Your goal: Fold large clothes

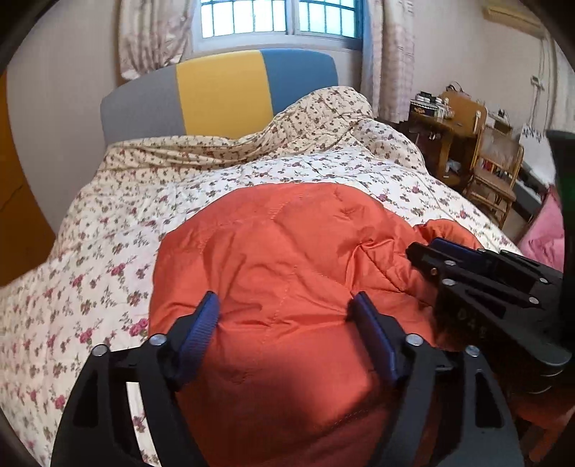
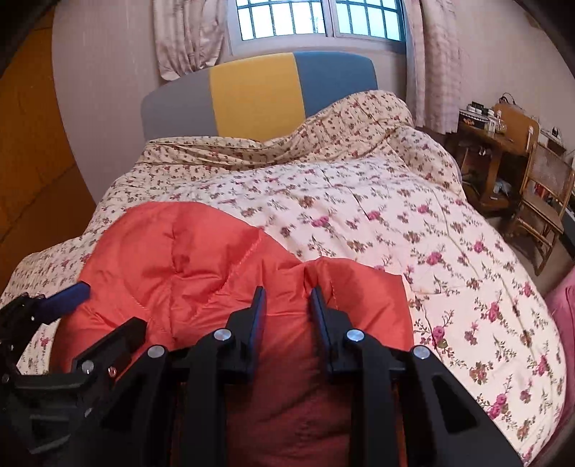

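Observation:
An orange quilted jacket (image 1: 280,251) lies bunched on the floral quilt of a bed (image 1: 107,251). My left gripper (image 1: 285,305) is wide open, its blue pads either side of a puffed part of the jacket. My right gripper (image 2: 287,292) has its jaws partly closed around a thick fold of the jacket (image 2: 201,258) near a seamed edge; the fabric fills the gap. The right gripper also shows in the left wrist view (image 1: 431,251) at the jacket's right side. The left gripper's blue pad shows at the left of the right wrist view (image 2: 68,294).
A grey, yellow and blue headboard (image 1: 222,97) stands at the far end under a barred window (image 1: 280,18). A wooden table and chair (image 2: 539,186) stand to the right of the bed. Something pink (image 1: 546,230) lies at the right edge.

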Available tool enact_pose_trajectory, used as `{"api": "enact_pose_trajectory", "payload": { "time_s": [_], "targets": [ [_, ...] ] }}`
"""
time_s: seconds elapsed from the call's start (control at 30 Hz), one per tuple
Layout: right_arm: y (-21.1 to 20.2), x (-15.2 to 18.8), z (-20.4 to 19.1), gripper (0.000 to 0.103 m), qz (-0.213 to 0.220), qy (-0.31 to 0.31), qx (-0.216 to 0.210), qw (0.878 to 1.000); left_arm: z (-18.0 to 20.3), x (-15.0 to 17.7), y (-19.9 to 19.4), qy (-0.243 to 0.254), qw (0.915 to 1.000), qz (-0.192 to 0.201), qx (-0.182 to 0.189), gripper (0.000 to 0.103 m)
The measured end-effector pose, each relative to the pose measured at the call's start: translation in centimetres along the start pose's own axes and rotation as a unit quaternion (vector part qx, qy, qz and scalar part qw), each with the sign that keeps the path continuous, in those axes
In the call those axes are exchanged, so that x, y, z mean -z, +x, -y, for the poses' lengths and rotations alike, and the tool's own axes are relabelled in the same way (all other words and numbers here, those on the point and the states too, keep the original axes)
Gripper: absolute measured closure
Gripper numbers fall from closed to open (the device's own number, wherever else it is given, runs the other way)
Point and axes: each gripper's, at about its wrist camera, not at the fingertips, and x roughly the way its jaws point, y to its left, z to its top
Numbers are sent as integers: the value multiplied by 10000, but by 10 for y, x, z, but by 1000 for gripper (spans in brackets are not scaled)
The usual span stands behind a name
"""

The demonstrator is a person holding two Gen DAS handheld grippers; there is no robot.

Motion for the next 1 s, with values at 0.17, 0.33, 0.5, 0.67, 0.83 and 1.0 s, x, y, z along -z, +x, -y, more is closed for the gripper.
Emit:
{"api": "enact_pose_trajectory", "payload": {
  "time_s": [0.17, 0.33, 0.5, 0.67, 0.83, 1.0],
  "targets": [
    [12, 11, 12, 79, -55, 137, -142, 9998, 3, 4, 15, -6, 10000, 65, 72, 19],
    [23, 18, 22, 79, -115, 425, -337, 9985, 6, 5, 27, -48, 9998, 72, 172, 14],
    [33, 19, 26, 79, -194, 554, -384, 9975, 4, 11, 37, -168, 9993, 219, 268, 12],
    [45, 22, 31, 79, -292, 692, -445, 9962, 5, 13, 45, -173, 9992, 281, 234, 12],
    [56, 24, 35, 79, -383, 776, -418, 9954, 4, 17, 54, -196, 9990, 322, 258, 12],
    [66, 25, 37, 79, -309, 869, -338, 9952, 2, 17, 63, -259, 9987, 354, 265, 12]
  ]
}}
